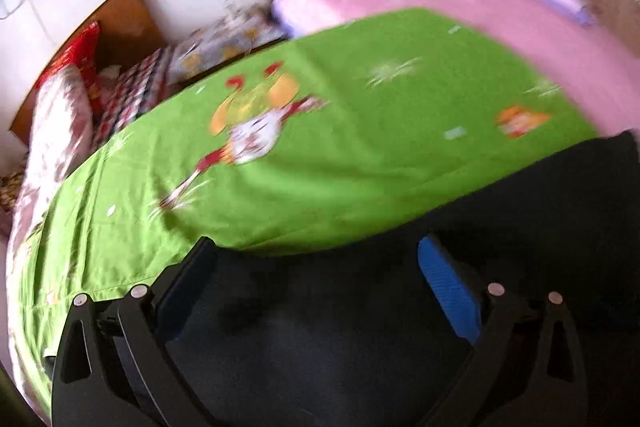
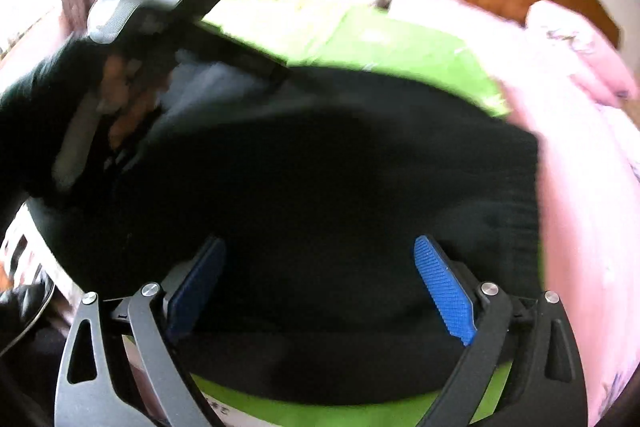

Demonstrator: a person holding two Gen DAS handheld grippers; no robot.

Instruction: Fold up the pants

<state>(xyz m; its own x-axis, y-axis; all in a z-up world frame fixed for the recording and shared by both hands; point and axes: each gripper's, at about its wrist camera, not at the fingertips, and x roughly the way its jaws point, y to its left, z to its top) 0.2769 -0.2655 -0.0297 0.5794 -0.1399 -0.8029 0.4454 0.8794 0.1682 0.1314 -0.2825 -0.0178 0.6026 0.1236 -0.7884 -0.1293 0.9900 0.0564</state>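
Pants point(image 2: 320, 163) lie as a dark heap on green sheet point(image 1: 360, 131) of the bed, no neat fold visible yet; most work prob. left. Left tool point(image 1: 316, 291) and right tool point(image 2: 320, 283) both spread apart over the fabric, gripping nothing.

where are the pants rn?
The black pants lie on the green sheet of the bed, filling the centre of the right wrist view, with the pink blanket to their right; both tools, left and right, are open over them.
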